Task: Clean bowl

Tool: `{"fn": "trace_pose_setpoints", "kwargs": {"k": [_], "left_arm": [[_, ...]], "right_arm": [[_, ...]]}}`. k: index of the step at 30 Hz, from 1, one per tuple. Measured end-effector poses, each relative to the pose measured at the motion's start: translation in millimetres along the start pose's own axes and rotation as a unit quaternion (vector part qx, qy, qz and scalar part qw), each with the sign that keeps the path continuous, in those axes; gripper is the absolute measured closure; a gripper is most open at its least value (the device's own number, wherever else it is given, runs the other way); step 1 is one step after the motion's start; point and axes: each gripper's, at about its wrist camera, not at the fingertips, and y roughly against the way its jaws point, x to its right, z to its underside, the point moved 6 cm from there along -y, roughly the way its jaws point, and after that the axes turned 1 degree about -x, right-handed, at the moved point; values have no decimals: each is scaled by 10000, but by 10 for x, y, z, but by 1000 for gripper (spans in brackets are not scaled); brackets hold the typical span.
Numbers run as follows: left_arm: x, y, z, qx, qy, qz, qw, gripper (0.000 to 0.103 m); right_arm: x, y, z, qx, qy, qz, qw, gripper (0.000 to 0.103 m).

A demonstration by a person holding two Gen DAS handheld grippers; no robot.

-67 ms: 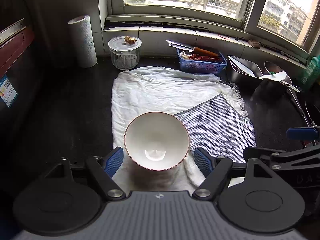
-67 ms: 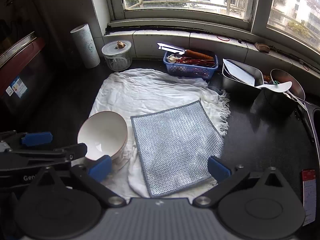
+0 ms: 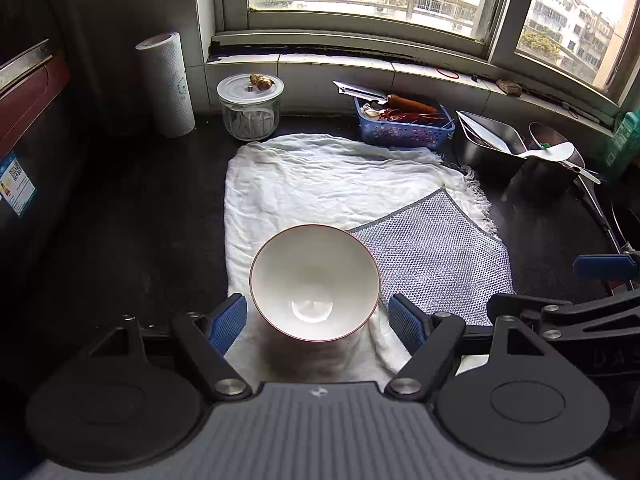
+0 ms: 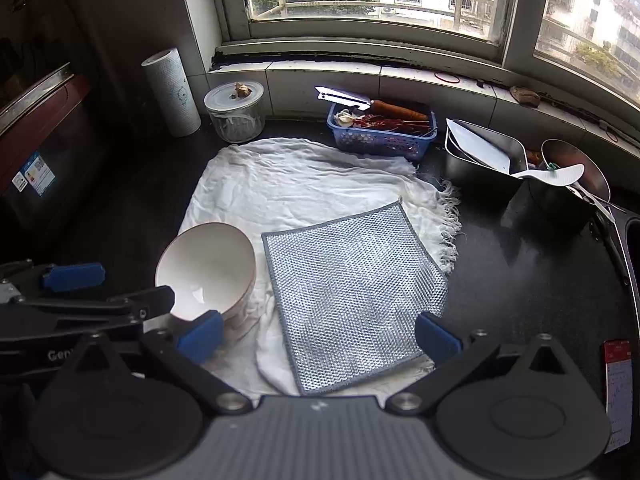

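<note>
A white bowl (image 3: 314, 280) with a thin red rim stands upright on a white cloth (image 3: 320, 176); it also shows in the right wrist view (image 4: 208, 268). My left gripper (image 3: 316, 324) is open, its blue pads on either side of the bowl's near part, apart from it. A grey mesh dishcloth (image 4: 352, 292) lies flat on the white cloth, right of the bowl; it also shows in the left wrist view (image 3: 436, 256). My right gripper (image 4: 318, 336) is open and empty above the dishcloth's near edge.
At the back stand a paper towel roll (image 3: 166, 84), a lidded glass jar (image 3: 250, 106), a blue basket (image 3: 404, 126) with a knife, a steel tray (image 3: 488, 142) and a pot (image 3: 552, 160). A sink edge (image 4: 628, 248) lies far right. A phone (image 4: 618, 392) lies near right.
</note>
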Motion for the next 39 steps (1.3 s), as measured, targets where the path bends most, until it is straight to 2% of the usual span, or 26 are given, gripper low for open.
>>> {"fn": "trace_pose_setpoints", "kwargs": {"k": [7, 39], "left_arm": [[-22, -1, -15, 11, -33, -7, 10000, 25], [32, 2, 4, 0, -109, -21, 9999, 25]], "right_arm": [[-32, 1, -18, -109, -38, -4, 9999, 1], [17, 45, -17, 4, -54, -31, 10000, 1]]}}
